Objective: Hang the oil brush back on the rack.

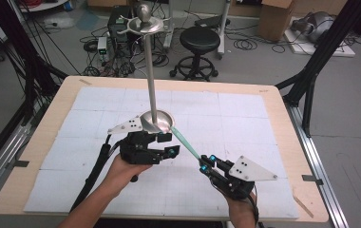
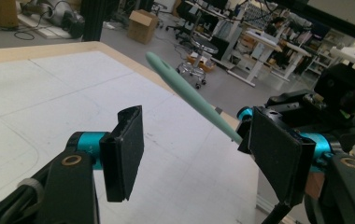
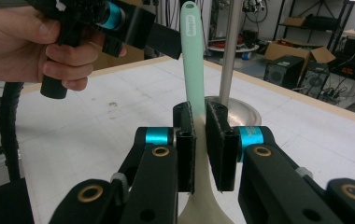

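A long mint-green utensil (image 1: 186, 143) with a slot at its handle end slants up from my right gripper (image 1: 206, 163), which is shut on its lower handle. In the right gripper view the handle (image 3: 194, 60) rises between the closed pads of the right gripper (image 3: 202, 151) and turns cream below them. My left gripper (image 1: 168, 145) is open, held in a hand just left of the utensil, in front of the metal stand's dish base (image 1: 157, 121). In the left gripper view the left gripper (image 2: 203, 154) has its pads wide apart, and the utensil (image 2: 189, 93) passes beyond the right one.
The stand's thin pole (image 1: 152, 71) rises from the dish to a ring of hooks (image 1: 143, 23). The table (image 1: 283, 123) has a white gridded mat (image 1: 98, 102) over it. A black stool (image 1: 199, 45), cables and boxes sit on the floor beyond.
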Motion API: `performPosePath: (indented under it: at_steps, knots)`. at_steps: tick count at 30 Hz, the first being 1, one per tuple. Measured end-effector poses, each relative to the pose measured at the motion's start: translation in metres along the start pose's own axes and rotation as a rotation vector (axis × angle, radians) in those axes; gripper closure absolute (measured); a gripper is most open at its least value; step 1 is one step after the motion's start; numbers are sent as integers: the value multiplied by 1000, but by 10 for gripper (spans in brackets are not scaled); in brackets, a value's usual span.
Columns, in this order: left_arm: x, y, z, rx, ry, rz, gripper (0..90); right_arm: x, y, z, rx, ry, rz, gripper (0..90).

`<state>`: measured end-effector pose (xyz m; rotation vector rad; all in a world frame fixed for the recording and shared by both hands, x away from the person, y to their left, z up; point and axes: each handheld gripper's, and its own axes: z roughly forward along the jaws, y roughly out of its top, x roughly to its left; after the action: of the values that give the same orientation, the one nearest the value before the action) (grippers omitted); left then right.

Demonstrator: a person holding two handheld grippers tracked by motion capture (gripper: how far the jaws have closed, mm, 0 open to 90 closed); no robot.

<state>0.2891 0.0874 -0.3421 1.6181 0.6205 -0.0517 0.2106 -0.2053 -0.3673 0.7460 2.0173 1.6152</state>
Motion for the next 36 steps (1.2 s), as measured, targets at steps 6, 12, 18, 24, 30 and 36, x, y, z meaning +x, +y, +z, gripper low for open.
performPosePath:
  at_steps: [6,12,18,24,30,36]
  knots:
    - [-4,2,6,-14,-13,-20,366,3,1,1,-6,-3,-14,822]
    - [-4,4,12,-16,-26,-44,419,6,2,4,0,6,-27,822]
    - [-2,6,13,-36,-40,-92,525,8,3,3,-7,-1,-32,822]
    - [-2,8,12,-57,-52,-108,622,9,4,3,-14,-1,-35,821]
    - [-2,10,11,-87,-83,-113,770,10,4,4,-16,-1,-39,820]
    - [-7,14,11,-103,-126,-112,818,11,4,7,-14,9,-33,816]
